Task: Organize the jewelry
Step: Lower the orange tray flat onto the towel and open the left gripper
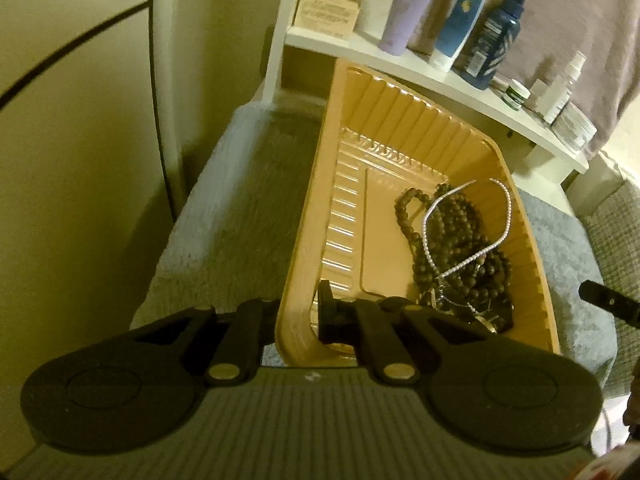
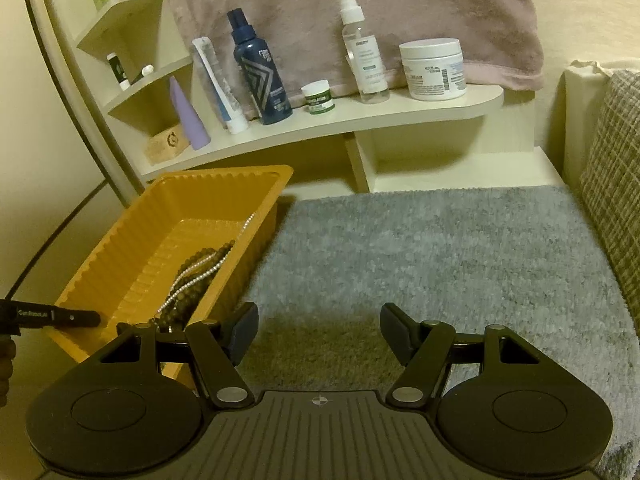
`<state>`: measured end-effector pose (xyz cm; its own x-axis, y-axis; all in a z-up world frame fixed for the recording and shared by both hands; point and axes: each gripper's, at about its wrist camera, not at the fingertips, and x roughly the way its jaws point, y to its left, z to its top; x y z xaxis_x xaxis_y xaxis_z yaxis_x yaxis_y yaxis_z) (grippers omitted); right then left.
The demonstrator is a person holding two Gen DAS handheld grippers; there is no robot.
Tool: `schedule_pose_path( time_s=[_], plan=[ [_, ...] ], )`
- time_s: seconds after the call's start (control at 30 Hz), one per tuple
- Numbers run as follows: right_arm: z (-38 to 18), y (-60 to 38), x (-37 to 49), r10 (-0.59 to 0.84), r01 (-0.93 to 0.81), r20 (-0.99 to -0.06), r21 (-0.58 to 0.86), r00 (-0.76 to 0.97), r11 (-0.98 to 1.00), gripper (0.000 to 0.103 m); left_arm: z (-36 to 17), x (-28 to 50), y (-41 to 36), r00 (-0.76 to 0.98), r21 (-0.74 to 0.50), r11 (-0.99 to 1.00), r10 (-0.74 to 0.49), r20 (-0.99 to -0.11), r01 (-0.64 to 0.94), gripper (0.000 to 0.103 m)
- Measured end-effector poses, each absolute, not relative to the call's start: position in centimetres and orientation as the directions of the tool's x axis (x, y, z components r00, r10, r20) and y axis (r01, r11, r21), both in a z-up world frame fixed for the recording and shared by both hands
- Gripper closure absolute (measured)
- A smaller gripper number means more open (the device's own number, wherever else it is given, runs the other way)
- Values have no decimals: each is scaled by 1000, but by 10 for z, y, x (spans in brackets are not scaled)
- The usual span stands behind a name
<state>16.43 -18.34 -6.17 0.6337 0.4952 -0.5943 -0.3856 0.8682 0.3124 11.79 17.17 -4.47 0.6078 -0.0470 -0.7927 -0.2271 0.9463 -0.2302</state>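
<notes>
Clamping the orange tray's [image 1: 298, 240] near wall, our left tongs [image 1: 298, 312] hold it; the 2 necklaces [image 1: 452, 236] lie just right. Our right tongs [image 2: 318, 334] gape over carpet, empty.

The carrying surface is a grey shaggy mat [image 2: 420, 248] spread beneath both claws. The right claw [image 2: 318, 334] hangs over a bare stretch of it. One item lies directly on the mat — an orange ribbed tray [image 2: 120, 264], ahead and to the left of the right claw, with its near wall between the fingers of the left claw [image 1: 296, 316].

Beyond the tray and mat stands a white curved shelf [image 2: 360, 120]. Directly on it, ahead of the right claw — a lavender tube [image 2: 188, 114], a white tube [image 2: 218, 84], a dark blue bottle [image 2: 258, 70], a small green-labelled jar [image 2: 317, 97], a clear spray bottle [image 2: 362, 48] and a white tub [image 2: 434, 69].
</notes>
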Motion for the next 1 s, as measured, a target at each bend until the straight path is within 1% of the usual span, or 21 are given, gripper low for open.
schedule_pose_path(
  time_s=[0.2, 0.23, 0.3, 0.37, 0.47, 0.5, 0.6, 0.67, 0.77, 0.83, 1.0],
  plan=[
    [-62, -180, 163, 489, -386, -600, 303, 633, 871, 36, -54, 120, 179, 603, -298, 922, -95, -792, -246, 81],
    [-61, -180, 162, 488, -385, -601, 302, 634, 872, 36, -55, 119, 180, 603, -303, 919, -96, -792, -251, 74],
    [-61, -180, 162, 487, -384, -601, 302, 634, 873, 36, -54, 118, 181, 612, -308, 916, -92, -785, -257, 63],
    [-60, -179, 160, 486, -383, -600, 301, 636, 873, 36, -52, 116, 184, 619, -315, 912, -92, -780, -262, 61],
    [-58, -178, 157, 487, -384, -597, 301, 638, 873, 36, -49, 112, 188, 627, -318, 909, -84, -775, -271, 54],
    [-57, -177, 155, 487, -382, -594, 304, 641, 873, 36, -48, 110, 189, 631, -317, 908, -79, -772, -274, 50],
    [-54, -176, 150, 487, -376, -591, 310, 643, 873, 36, -40, 102, 193, 653, -324, 904, -68, -754, -279, 47],
    [-51, -175, 147, 479, -370, -594, 306, 646, 877, 36, -34, 95, 195, 671, -327, 901, -56, -739, -284, 43],
    [-47, -175, 140, 474, -361, -596, 307, 648, 880, 36, -22, 83, 195, 698, -310, 905, -19, -716, -293, 32],
    [-44, -175, 135, 470, -356, -597, 307, 651, 883, 36, -14, 75, 192, 712, -281, 915, 9, -702, -289, 22],
    [-34, -179, 119, 457, -333, -598, 313, 659, 890, 36, -2, 57, 176, 734, -235, 935, 37, -678, -264, 8]
  ],
)
